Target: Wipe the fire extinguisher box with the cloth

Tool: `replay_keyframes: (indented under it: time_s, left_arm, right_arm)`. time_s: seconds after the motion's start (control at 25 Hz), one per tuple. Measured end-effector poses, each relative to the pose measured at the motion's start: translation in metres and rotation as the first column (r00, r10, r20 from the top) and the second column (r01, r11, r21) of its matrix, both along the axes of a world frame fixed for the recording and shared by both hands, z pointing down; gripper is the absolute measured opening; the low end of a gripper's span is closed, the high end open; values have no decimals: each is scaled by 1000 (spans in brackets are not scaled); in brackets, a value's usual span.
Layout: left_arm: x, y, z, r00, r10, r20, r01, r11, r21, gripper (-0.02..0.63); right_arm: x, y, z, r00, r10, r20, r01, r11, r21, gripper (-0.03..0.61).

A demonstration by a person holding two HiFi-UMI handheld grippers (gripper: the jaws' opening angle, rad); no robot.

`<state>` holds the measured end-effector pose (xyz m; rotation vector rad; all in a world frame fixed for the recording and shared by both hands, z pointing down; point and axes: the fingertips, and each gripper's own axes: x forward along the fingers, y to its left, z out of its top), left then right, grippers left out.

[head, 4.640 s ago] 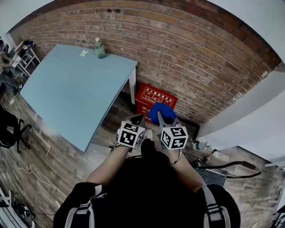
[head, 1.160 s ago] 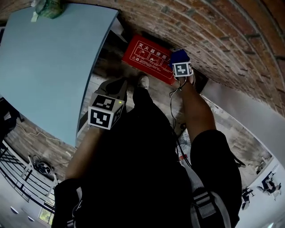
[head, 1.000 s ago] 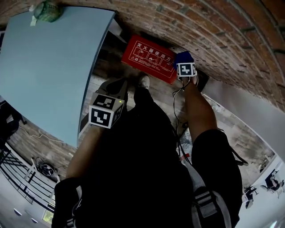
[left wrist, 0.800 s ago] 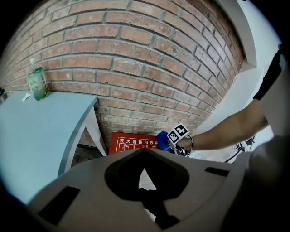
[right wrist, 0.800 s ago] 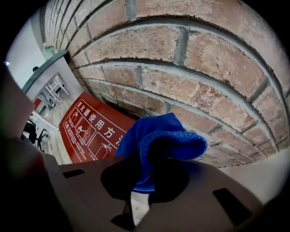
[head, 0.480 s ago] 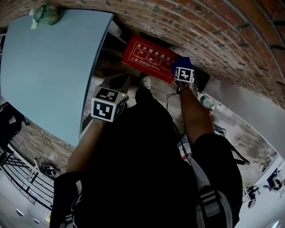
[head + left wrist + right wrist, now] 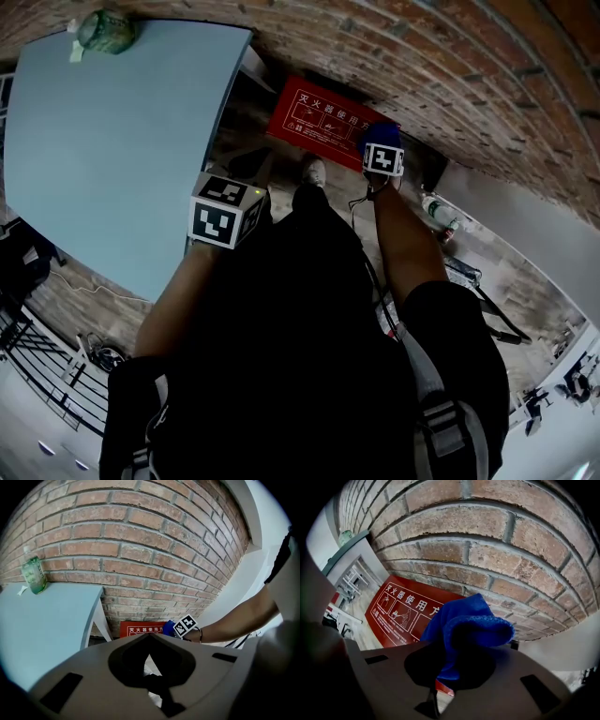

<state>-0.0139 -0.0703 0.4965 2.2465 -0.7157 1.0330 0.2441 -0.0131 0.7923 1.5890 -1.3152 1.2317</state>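
Note:
The red fire extinguisher box (image 7: 319, 114) lies on the floor against the brick wall, its white lettering up (image 7: 401, 613). A blue cloth (image 7: 379, 134) rests on the box's right end. My right gripper (image 7: 382, 150) is shut on this cloth (image 7: 473, 620), which bunches out between its jaws (image 7: 457, 651). My left gripper (image 7: 251, 167) hangs back over the floor near the table's corner, shut with nothing in it (image 7: 149, 637). In the left gripper view, the box (image 7: 140, 630) and cloth (image 7: 168, 626) show low down ahead.
A light blue table (image 7: 112, 141) stands left of the box, a green bottle (image 7: 105, 30) on its far corner. The brick wall (image 7: 450, 75) runs behind the box. A plastic bottle (image 7: 436, 214) lies on the floor at right. The person's shoe (image 7: 312, 171) stands before the box.
Since 4.6 s ago the right gripper has carried the cloth from in front of the body down onto the box's right end. Over the last second it shifted only slightly. The left gripper stays back.

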Motion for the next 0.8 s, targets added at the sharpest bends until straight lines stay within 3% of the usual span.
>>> replay_keyframes:
  time_s: [0.12, 0.36, 0.8]
  left_arm:
    - [-11, -4, 0, 1000, 11, 6, -11, 1000, -7, -6]
    - [-44, -19, -7, 1000, -5, 12, 5, 1000, 2, -6]
    - [-109, -29, 4, 992, -120, 34, 121, 992, -37, -6]
  right_arm:
    - [-14, -9, -8, 1000, 0, 16, 0, 1000, 4, 42]
    - [-77, -46, -10, 975, -215, 53, 215, 977, 3, 42]
    - [-159, -117, -10, 960, -263, 98, 258, 964, 69, 41]
